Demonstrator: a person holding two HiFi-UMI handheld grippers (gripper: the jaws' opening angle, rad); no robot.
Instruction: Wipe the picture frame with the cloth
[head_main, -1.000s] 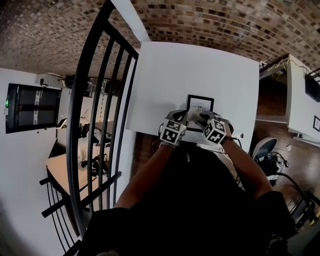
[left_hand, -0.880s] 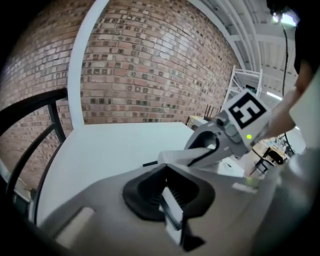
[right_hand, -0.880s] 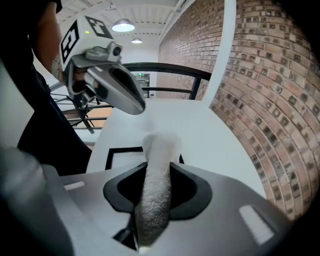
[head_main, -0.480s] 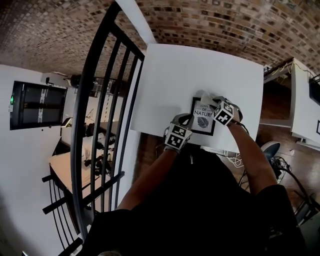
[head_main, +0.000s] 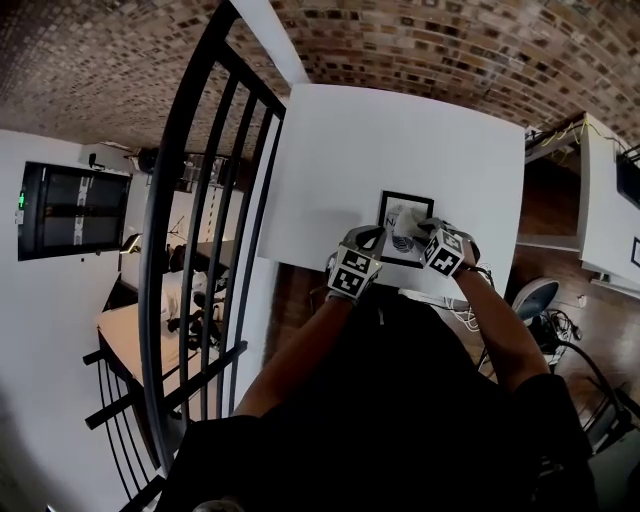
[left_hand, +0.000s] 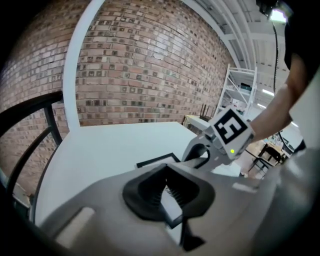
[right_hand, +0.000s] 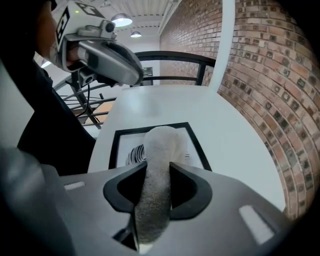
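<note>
A black-edged rectangular picture frame (head_main: 392, 212) with a white print was seen lying flat on a white flat worktop (head_main: 380, 140), close to the edge nearest the person. The left hand-held gripper (head_main: 375, 240) was closed on the near edge of the picture frame (left_hand: 157, 161); in the left gripper view a strip of black border was seen pinched between the jaws of the left hand-held gripper (left_hand: 167, 192). The right hand-held gripper (head_main: 414, 233) was clamped on a pale grey fuzzy cloth (head_main: 404, 220). In the right gripper view the cloth (right_hand: 157, 165) was seen bunched into a narrow roll between the jaws of the right hand-held gripper (right_hand: 157, 189), its free end draped over the print of the picture frame (right_hand: 121, 147).

Several risks were judged from this. Only a narrow roll of cloth was presented, so a hard jaw tip could be dragged across the glazing if the hand-held gripper were pressed too low. The frame could be slid towards the worktop edge by a stroke made towards the person, since it was held only at one edge. That hold could also be levered loose, or the frame tilted, by heavy downward pressure far from it. The cloth itself could be pulled out of the jaws by friction.
</note>
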